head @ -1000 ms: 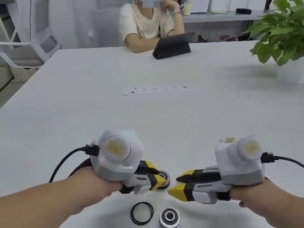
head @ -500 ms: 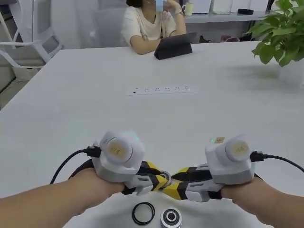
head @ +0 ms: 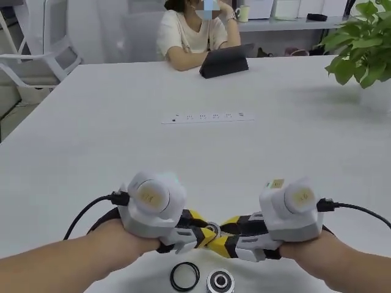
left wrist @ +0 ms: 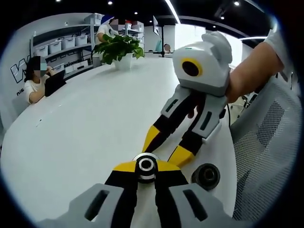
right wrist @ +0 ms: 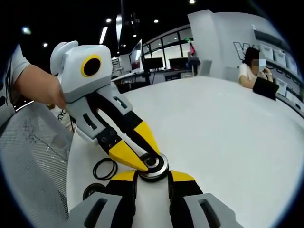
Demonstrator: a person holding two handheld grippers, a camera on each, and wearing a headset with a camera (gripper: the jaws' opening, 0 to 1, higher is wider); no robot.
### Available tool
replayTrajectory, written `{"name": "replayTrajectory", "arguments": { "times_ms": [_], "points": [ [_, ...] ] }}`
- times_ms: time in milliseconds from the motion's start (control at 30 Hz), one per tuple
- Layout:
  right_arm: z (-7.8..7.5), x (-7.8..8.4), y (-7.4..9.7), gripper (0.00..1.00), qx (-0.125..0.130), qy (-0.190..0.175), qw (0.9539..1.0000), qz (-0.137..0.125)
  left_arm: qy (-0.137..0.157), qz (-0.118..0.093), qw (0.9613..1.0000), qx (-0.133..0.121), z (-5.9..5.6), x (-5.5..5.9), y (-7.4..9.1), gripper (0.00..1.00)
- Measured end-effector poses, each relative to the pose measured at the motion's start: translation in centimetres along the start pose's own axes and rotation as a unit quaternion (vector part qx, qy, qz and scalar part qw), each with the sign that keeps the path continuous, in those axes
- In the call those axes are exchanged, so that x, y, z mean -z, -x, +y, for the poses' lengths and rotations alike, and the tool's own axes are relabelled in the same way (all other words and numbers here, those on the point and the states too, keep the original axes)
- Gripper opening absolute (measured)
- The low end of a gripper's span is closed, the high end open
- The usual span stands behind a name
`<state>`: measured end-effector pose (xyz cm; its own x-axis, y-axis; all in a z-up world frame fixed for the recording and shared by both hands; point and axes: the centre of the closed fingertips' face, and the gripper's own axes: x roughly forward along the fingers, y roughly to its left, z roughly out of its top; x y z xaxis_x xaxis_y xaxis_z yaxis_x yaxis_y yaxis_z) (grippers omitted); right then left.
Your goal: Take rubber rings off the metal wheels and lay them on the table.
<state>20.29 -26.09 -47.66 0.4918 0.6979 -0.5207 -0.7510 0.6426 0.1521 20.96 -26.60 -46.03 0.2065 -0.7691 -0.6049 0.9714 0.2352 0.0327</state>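
Note:
My left gripper (head: pixel 205 233) is shut on a metal wheel (head: pixel 211 230) with a dark rubber ring round its rim, held just above the white table (head: pixel 201 159). In the left gripper view the wheel (left wrist: pixel 146 167) sits between my yellow tips. My right gripper (head: pixel 222 240) is open and comes in from the right, its tips at the wheel's edge. In the right gripper view the wheel (right wrist: pixel 153 166) lies just past my own tips, pinched by the left gripper's fingers (right wrist: pixel 128 154). A loose black rubber ring (head: pixel 184 275) lies on the table below. A second wheel (head: pixel 220 281) sits beside it.
A white power strip (head: pixel 208 116) lies mid-table. A person sits at the far side behind a dark tablet (head: pixel 223 60). A potted plant (head: pixel 360 46) stands at the far right. Black cables trail from both grippers. A mesh chair (left wrist: pixel 266 142) stands at the near edge.
My right gripper has moved left until its open tips reach the wheel held by my left gripper. The left gripper has stayed put, and the camera tilted slightly.

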Motion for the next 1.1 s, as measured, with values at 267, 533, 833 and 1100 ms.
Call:
{"name": "replayTrajectory", "arguments": {
  "times_ms": [267, 533, 833, 1100],
  "points": [
    [0.06, 0.09, 0.27, 0.20, 0.006, 0.008, 0.9999, -0.001, 0.000, 0.000, 1.0000, 0.000, -0.05, 0.02, -0.03, 0.08],
    [-0.15, 0.65, 0.84, 0.08, 0.008, 0.012, 0.9999, 0.006, 0.002, -0.001, 1.0000, -0.001, -0.01, 0.01, -0.05, 0.08],
    [-0.39, 0.69, 0.74, 0.04, 0.013, -0.002, 0.9999, 0.006, 0.003, 0.000, 1.0000, -0.003, 0.04, 0.02, -0.11, 0.08],
    [-0.59, 0.65, 0.91, 0.00, 0.017, -0.035, 0.9992, -0.004, 0.003, -0.001, 1.0000, -0.003, 0.12, 0.01, -0.13, 0.08]
  ]
}}
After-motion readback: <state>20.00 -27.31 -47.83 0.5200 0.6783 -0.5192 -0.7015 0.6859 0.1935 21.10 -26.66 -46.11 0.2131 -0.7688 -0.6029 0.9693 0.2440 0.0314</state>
